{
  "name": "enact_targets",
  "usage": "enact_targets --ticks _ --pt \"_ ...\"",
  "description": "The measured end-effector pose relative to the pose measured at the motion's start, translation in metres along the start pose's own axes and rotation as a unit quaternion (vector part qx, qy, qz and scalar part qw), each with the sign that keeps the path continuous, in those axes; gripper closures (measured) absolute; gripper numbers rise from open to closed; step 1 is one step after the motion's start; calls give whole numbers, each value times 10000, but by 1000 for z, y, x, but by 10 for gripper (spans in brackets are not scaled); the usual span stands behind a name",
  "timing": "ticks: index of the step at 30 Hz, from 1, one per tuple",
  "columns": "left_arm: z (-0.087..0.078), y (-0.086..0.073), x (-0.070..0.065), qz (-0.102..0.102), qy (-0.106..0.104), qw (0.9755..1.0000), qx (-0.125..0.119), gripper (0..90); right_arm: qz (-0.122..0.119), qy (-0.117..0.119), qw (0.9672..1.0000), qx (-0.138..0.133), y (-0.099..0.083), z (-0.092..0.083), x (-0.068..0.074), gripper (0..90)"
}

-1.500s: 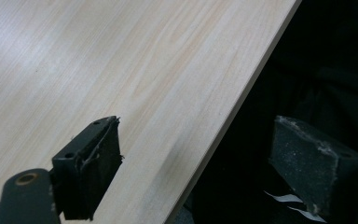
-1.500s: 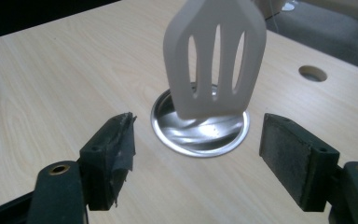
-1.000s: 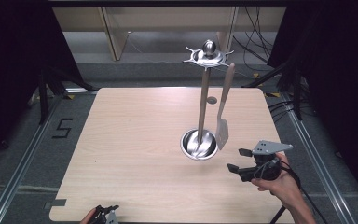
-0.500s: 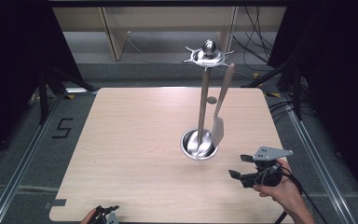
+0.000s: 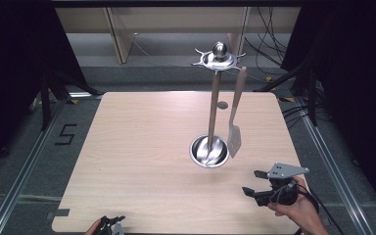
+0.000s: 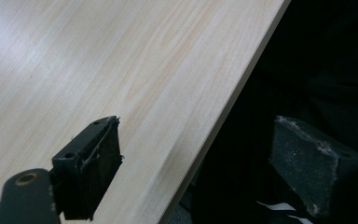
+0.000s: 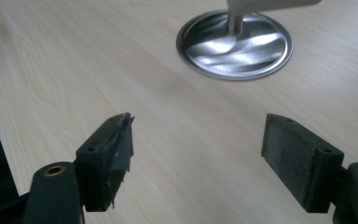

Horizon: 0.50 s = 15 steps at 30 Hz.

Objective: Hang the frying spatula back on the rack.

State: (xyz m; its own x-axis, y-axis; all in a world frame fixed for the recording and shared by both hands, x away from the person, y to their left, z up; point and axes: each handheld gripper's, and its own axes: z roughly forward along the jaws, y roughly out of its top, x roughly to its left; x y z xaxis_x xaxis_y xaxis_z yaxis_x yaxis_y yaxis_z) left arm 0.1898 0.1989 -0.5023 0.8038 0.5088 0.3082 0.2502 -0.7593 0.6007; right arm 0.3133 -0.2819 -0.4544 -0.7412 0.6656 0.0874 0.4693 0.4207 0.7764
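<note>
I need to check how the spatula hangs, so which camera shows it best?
The high view: the whole spatula hangs from the stand's top ring. The right gripper view catches just its blade edge; the left gripper view looks at the table edge.

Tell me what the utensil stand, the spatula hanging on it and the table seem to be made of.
The stand looks like polished steel: its round base mirrors light in wavy streaks. The spatula seems to have a pale wooden handle and a dull metal blade, though its finish is hard to judge. The table shows light wood grain, matte; possibly laminate rather than solid wood.

Light wooden table; 1 steel utensil stand standing right of centre.
</note>
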Motion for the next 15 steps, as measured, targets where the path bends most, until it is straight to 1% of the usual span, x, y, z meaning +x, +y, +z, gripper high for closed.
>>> enact_targets --ticks 1,2,3,4,6,7,8,9,11,12,13,15 --pt "1 0 0 -31 -75 10000 -14 155 -81 2 10000 5 -3 1 -1 257" --pt "1 0 0 -31 -75 10000 -14 155 -38 36 10000 37 -6 0 1 257" --pt "0 0 0 -7 -29 10000 -13 155 -112 -16 9999 9 -9 0 0 256" --pt "0 0 0 -7 -29 10000 -13 155 -112 -16 9999 9 -9 0 0 256" --pt "1 0 -1 -4 -41 10000 -9 155 -53 -16 10000 47 -18 -1 2 256" --pt "1 0 -1 -4 -46 10000 -6 155 -88 -13 10000 21 -20 -1 2 256" --pt "1 0 -1 -4 -46 10000 -6 155 49 -7 10000 48 -22 -2 5 256" --pt "1 0 -1 7 -21 10000 18 155 -60 -73 9999 40 -24 -3 4 254" --pt "1 0 -1 -3 -43 10000 26 155 -37 -110 9999 33 -27 -5 6 254" --pt "1 0 -1 -3 -43 10000 26 155 -79 -89 9999 30 -28 -5 6 253" --pt "1 0 -1 -2 -40 10000 34 155 50 -93 9999 38 -29 -5 9 253" --pt "1 0 -1 11 -11 10000 43 155 47 -117 9999 74 -32 -5 9 252"
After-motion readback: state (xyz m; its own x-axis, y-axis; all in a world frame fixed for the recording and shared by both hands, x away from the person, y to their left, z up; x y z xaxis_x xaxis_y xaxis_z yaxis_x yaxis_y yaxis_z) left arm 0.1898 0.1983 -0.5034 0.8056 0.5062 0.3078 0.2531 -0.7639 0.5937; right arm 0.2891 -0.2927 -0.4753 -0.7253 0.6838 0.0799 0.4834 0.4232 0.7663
